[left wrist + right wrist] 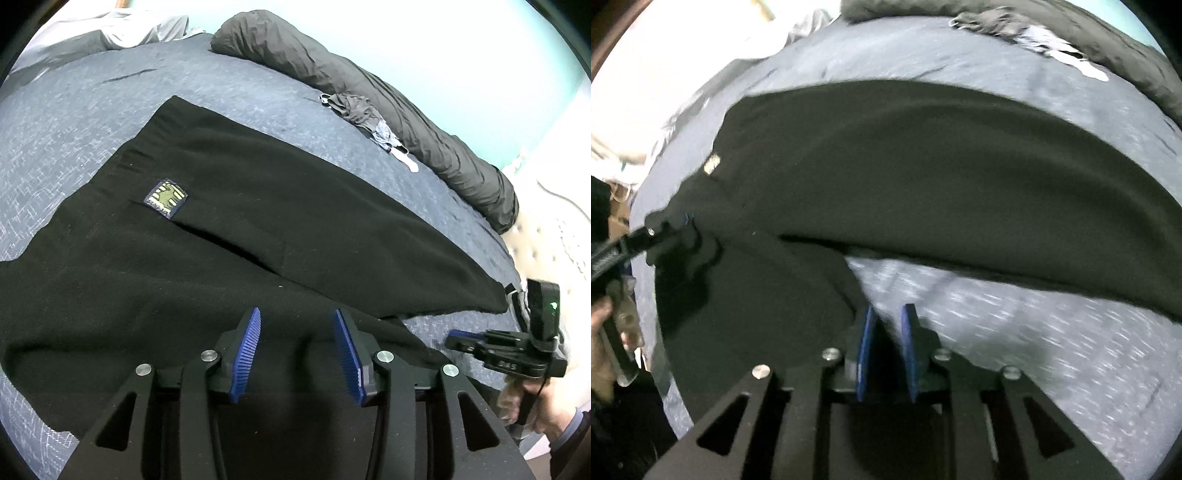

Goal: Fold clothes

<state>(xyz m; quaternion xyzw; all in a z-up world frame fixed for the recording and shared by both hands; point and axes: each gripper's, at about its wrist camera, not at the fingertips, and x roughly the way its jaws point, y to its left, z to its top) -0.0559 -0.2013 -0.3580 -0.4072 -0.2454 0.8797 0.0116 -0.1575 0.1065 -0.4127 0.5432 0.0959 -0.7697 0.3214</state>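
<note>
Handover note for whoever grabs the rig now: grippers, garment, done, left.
Left gripper: open, over the near part of the black pants, nothing clamped.
Right gripper: jaws narrowly apart at the pants' near edge; no cloth visibly pinched, view blurred.
Pants lie spread on the blue bedspread, logo patch up, pant leg stretched across the bed.
Small crumpled clothes lie by the grey bolster.
Done: pants laid out. Left: all folds.

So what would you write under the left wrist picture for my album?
Left gripper, jaws apart, over black trousers spread on a blue bed.
</note>
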